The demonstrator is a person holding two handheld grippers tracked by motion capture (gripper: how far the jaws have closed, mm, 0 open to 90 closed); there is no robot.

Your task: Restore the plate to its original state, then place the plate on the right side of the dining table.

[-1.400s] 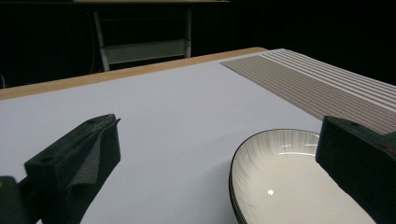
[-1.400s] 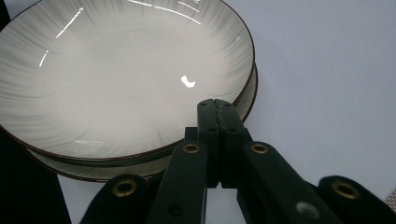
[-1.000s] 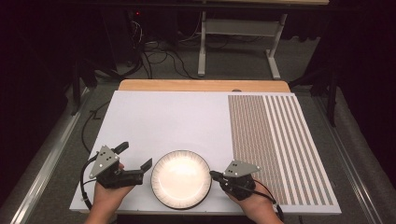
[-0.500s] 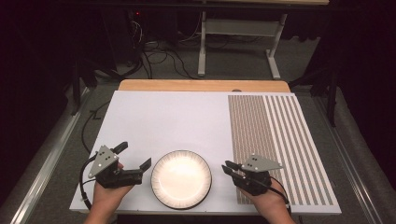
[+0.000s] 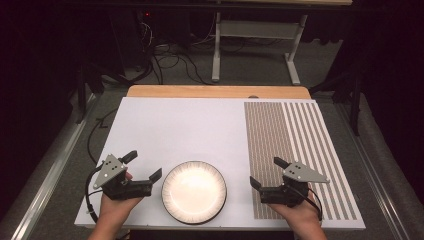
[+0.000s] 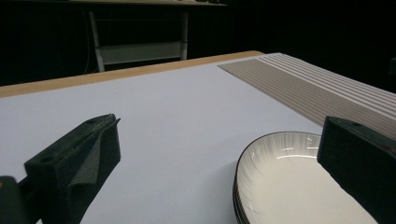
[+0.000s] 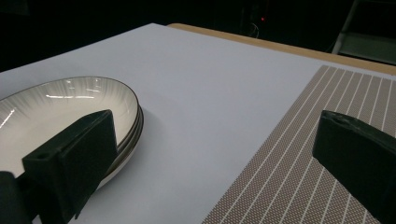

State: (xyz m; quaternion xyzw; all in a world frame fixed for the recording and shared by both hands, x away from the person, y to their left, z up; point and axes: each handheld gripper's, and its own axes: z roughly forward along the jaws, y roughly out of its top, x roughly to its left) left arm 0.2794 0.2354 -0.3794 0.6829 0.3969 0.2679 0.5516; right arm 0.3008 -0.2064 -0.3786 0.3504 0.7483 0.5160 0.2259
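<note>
Glazed ceramic, the plates [image 5: 194, 191] look stacked at the bench's [image 5: 175, 125] near edge: stiff, slick, breakable. Your left gripper [image 5: 145, 169] and right gripper [image 5: 265, 172] flank them, fingers apart. Pinch the rim.

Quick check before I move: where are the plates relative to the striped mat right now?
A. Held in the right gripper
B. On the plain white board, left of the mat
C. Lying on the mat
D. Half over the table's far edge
B: the high view shows the plates on the plain white board, well clear of the striped mat, with both grippers open beside them.
</note>
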